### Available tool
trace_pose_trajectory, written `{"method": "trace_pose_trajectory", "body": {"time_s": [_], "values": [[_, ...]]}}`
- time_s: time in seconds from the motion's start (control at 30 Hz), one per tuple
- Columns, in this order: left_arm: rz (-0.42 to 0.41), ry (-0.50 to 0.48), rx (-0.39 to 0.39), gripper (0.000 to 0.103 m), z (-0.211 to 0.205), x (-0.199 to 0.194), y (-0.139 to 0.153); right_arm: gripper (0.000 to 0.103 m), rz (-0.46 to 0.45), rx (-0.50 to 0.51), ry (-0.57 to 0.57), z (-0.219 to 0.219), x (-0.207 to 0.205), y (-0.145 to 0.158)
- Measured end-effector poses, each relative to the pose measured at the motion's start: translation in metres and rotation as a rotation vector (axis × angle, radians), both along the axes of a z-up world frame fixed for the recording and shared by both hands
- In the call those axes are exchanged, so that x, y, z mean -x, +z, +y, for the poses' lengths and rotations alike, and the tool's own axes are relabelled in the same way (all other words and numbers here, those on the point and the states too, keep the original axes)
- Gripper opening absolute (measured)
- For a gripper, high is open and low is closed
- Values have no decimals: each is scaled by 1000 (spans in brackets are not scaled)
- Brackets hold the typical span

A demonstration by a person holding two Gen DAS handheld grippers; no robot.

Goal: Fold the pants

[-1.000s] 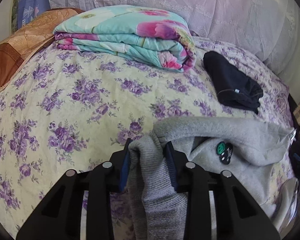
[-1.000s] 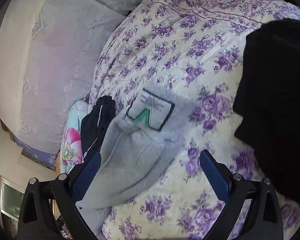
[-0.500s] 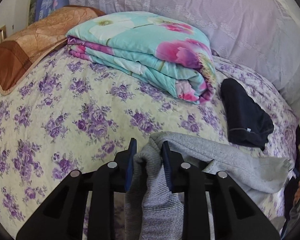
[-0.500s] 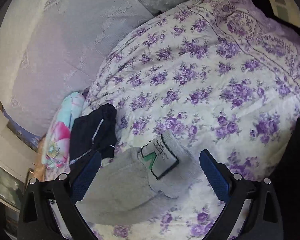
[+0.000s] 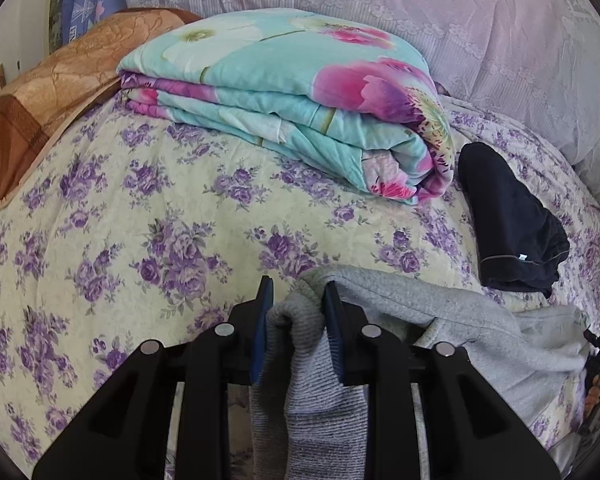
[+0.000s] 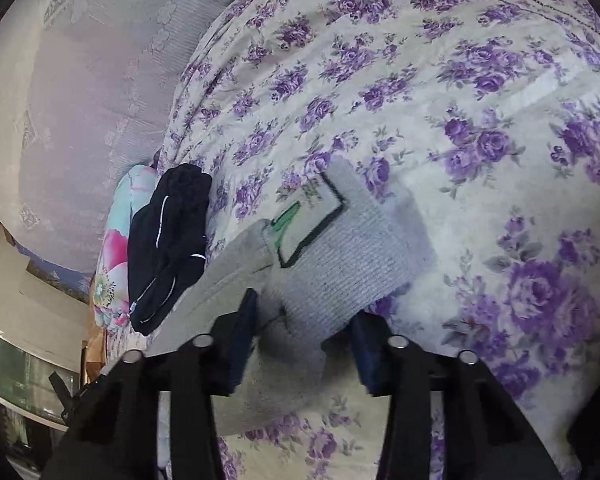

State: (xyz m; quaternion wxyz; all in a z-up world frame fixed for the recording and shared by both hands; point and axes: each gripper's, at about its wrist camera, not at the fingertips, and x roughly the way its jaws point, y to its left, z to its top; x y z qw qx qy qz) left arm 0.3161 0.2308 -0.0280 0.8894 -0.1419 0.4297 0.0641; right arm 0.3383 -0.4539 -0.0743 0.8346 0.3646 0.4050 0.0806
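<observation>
Grey pants [image 5: 480, 320] lie at the near right of a bed with a purple-flowered cover [image 5: 140, 220]. My left gripper [image 5: 296, 292] is shut on a ribbed grey end of them, which hangs down between the fingers. In the right wrist view the pants [image 6: 340, 264] show a ribbed band with a white label edged in black and green [image 6: 308, 216]. My right gripper [image 6: 304, 312] is closing on that band. The cloth fills the gap and both pads touch it.
A folded turquoise and pink quilt [image 5: 300, 100] lies at the back of the bed. A folded dark garment [image 5: 508, 224] sits right of it, just beyond the grey pants. A brown pillow [image 5: 40, 112] is at the far left. Pale lace fabric [image 5: 420, 8] rises behind.
The left gripper has carried its end of the pants towards the quilt. The right gripper came down over the labelled band, and its jaws went from wide apart to closed on the cloth.
</observation>
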Motion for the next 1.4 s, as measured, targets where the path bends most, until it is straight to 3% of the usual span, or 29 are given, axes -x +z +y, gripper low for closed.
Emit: {"method": "trace_pose_trajectory", "body": {"time_s": [0.03, 0.17, 0.27, 0.4, 0.47, 0.53, 0.6, 0.7, 0.77, 0.83, 0.9, 1.03, 1.2, 1.3, 1.33, 1.4], "values": [[-1, -3, -8, 25, -2, -3, 1, 28, -21, 5, -6, 0, 3, 3], [-36, -35, -25, 25, -9, -14, 14, 24, -135, 76, -18, -2, 27, 40], [-64, -75, -42, 25, -20, -27, 23, 23, -164, 95, -54, -20, 37, 61], [-65, -82, -56, 27, -31, -40, 13, 24, -85, 175, -58, -23, 30, 45], [-24, -67, -35, 35, -24, -41, -3, 29, 16, 149, -53, -25, 23, 17], [24, -58, 16, 50, -11, -37, -20, 37, 52, 127, -67, -29, 27, 2], [21, -68, 33, 54, -3, -26, -23, 44, 55, 144, -69, -29, 35, 5], [-11, -107, -45, 59, -7, -13, -16, 50, -8, 262, -129, -29, 52, 36], [-14, -122, -81, 59, -11, -13, -14, 51, -85, 321, -150, -31, 58, 63], [-8, -119, -89, 59, -14, -18, -15, 51, -94, 273, -99, -34, 42, 74], [-4, -109, -78, 59, -13, -21, -17, 51, -48, 217, -42, -34, 17, 70], [2, -92, -55, 59, -10, -24, -23, 49, 13, 250, -53, -43, -19, 56], [12, -101, -80, 60, -11, -29, -23, 49, 87, 203, -42, -62, -30, 28], [18, -101, -90, 60, -13, -33, -24, 39, 86, 170, -8, -56, -24, 17], [17, -97, -87, 60, -12, -33, -24, 24, 60, 178, -14, -55, -20, 17], [5, -90, -84, 57, -13, -33, -22, 14, 28, 164, -32, -56, -14, 20]]}}
